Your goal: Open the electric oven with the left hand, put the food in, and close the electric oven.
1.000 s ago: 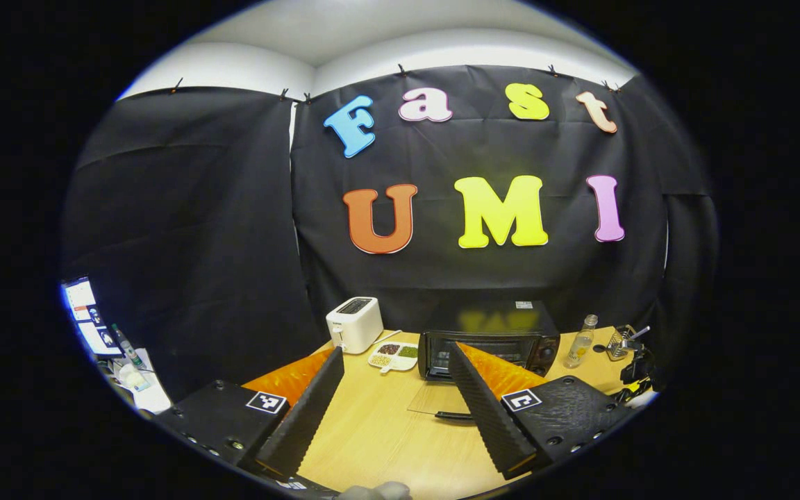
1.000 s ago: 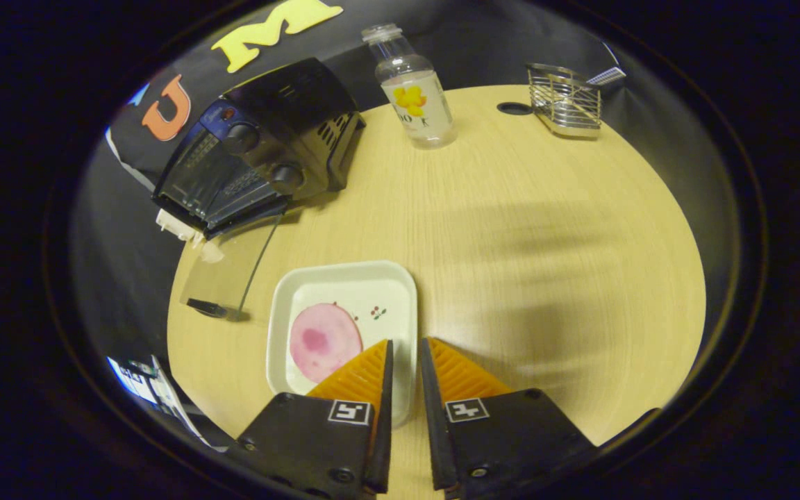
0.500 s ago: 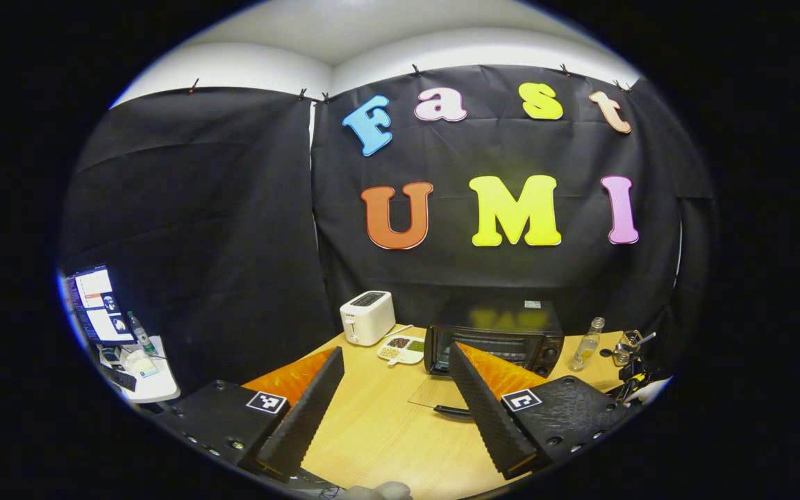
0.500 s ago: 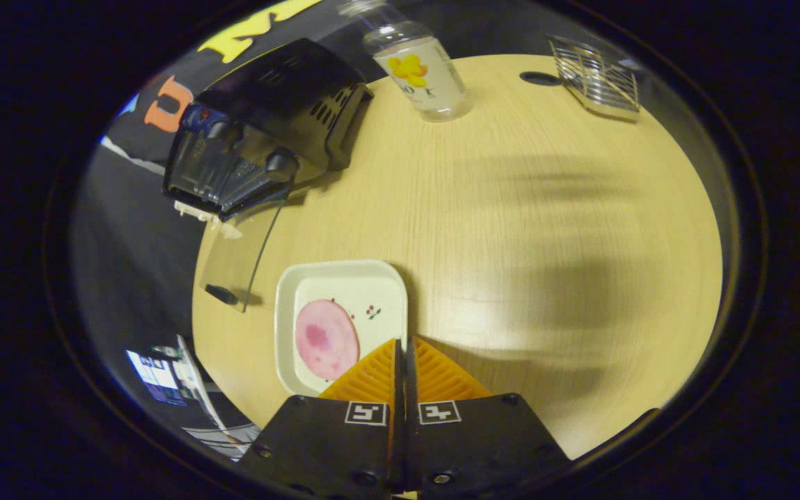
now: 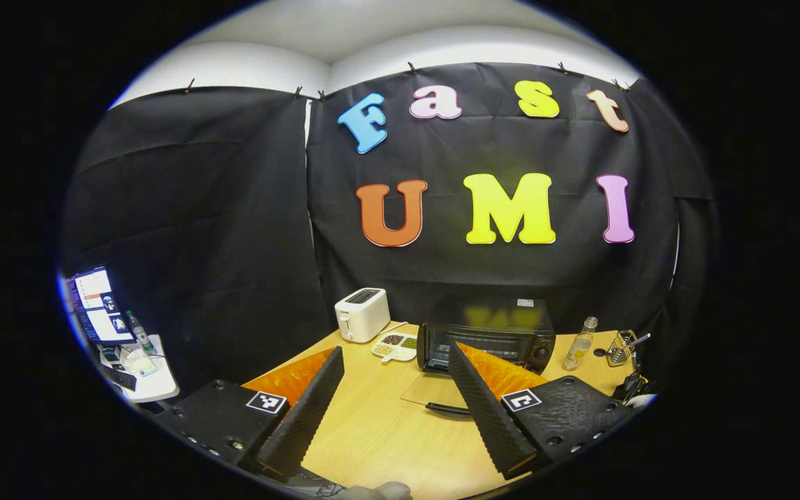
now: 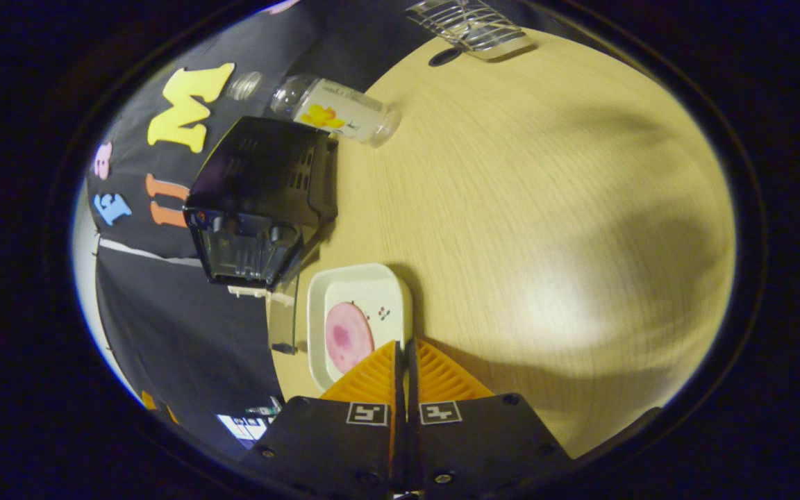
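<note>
We hold the right gripper (image 6: 404, 347) with its two fingers pressed together on the near rim of the white plate (image 6: 317, 312), so the plate with the round pink slice of food (image 6: 348, 336) on it juts out ahead of the fingers and a little to their left in the right gripper view. The electric oven (image 6: 261, 201) sits farther along that same line, ahead and to the left of the plate, with its glass door (image 6: 283, 312) folded down flat on the table (image 6: 525, 208) and its dark mouth turned toward the plate's far edge; plate and door edge look just beside each other. Our left gripper (image 5: 393, 389) hangs with jaws spread wide and nothing between them, well back from the oven (image 5: 487, 337), whose lowered door (image 5: 435, 392) faces it. We judge the right hand the nearer one, and that the plate should travel forward-left, kept level, over the door into the cavity.
</note>
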The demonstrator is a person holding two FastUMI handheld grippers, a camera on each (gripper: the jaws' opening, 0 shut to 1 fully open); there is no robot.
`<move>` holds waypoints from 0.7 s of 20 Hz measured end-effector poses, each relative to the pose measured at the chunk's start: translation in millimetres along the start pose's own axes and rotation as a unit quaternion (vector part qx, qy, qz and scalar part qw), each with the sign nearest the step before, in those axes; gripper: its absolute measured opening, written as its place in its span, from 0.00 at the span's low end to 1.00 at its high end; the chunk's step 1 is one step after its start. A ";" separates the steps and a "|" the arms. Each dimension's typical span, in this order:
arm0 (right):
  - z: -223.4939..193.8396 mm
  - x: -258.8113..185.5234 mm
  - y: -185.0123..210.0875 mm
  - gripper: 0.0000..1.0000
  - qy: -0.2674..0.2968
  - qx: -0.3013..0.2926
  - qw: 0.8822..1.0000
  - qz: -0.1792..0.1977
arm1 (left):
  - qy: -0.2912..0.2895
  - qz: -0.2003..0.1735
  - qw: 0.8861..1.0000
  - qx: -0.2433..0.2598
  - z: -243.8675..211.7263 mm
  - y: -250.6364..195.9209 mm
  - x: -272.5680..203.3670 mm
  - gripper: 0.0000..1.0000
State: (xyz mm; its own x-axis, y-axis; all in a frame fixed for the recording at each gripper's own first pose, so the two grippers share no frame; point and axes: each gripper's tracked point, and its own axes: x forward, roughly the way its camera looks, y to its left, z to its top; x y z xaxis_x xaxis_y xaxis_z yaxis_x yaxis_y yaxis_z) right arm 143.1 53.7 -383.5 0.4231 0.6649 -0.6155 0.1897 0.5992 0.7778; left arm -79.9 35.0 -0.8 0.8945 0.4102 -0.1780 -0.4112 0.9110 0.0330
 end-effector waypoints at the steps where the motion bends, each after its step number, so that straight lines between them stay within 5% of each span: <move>1: 0.5 -1.7 3.0 0.04 -0.010 0.008 1.000 0.006 | 0.000 -0.004 1.000 0.000 0.7 -0.2 0.1 0.97; 9: -15.4 -14.5 56.3 0.04 -0.059 0.056 0.996 0.037 | -0.012 -0.036 0.999 0.003 8.8 4.2 -3.1 0.97; 14: -44.6 -16.8 100.4 0.00 -0.096 0.079 0.991 0.047 | -0.023 -0.051 0.998 0.015 0.9 45.0 -23.2 0.97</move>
State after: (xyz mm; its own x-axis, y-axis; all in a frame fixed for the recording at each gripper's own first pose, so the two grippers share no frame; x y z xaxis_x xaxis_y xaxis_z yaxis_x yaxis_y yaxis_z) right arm 115.5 122.6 -300.7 0.6037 0.6087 -0.5148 0.2707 0.4509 0.8506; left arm -119.0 66.5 5.7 0.9385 0.3169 -0.1369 -0.3134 0.9485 0.0471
